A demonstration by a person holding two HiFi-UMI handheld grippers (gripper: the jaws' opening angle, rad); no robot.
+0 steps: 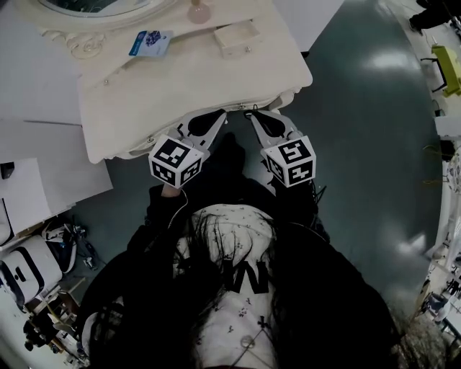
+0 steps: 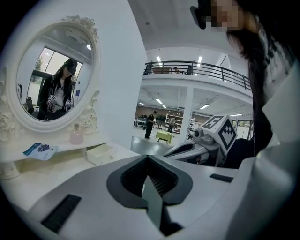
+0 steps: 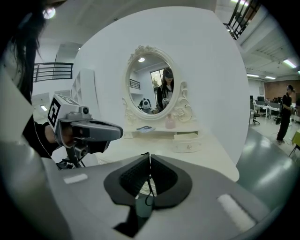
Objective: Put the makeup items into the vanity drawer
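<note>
The cream vanity (image 1: 144, 101) fills the top of the head view. On it lie a blue packet (image 1: 151, 41), a pink bottle (image 1: 199, 11) by the oval mirror (image 3: 149, 84), and a small tabletop drawer (image 1: 238, 37) that is pulled slightly open. Both grippers hover side by side at the vanity's front edge. My left gripper (image 1: 218, 114) is shut with nothing in it. My right gripper (image 1: 254, 115) is shut too and sits beside a small knob on the vanity's front. The left gripper view shows the packet (image 2: 40, 150), the bottle (image 2: 76, 134) and the drawer (image 2: 101, 153) beyond the shut jaws.
Dark green floor (image 1: 360, 144) lies right of the vanity. White boards (image 1: 43, 166) and some equipment (image 1: 29, 274) are at the left. A white wall panel (image 3: 211, 70) backs the mirror. People and a yellow-green table (image 2: 164, 137) stand far off in the hall.
</note>
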